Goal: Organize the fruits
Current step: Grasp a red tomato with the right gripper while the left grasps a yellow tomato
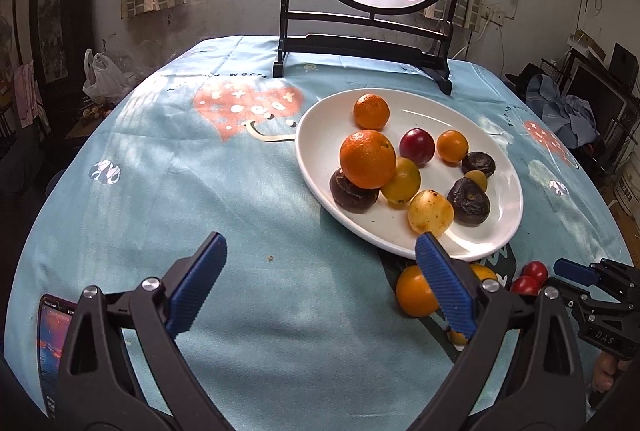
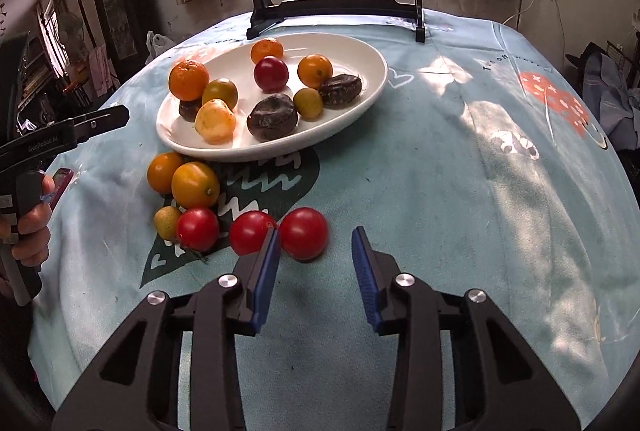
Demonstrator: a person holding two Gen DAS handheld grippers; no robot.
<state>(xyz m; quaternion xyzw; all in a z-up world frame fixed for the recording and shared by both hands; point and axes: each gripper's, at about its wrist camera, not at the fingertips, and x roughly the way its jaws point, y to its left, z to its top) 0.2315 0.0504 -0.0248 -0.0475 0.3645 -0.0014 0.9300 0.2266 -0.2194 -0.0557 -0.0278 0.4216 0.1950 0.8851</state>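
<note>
Right tool (image 2: 316, 243) gapes (empty); red fruit (image 2: 303, 233) just beyond.

Fruits (image 2: 272, 117) heaped on plate (image 2: 372, 79), others (image 2: 303, 233) beside

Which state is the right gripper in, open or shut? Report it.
Open. The right gripper shows a clear gap between its blue fingers, nothing between them; the round red tomato lies just beyond.

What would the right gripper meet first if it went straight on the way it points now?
Probably the red tomato just ahead of the right gripper, near its left finger, with nothing between the open jaws. Depth is unclear; it might graze the tablecloth first.
</note>
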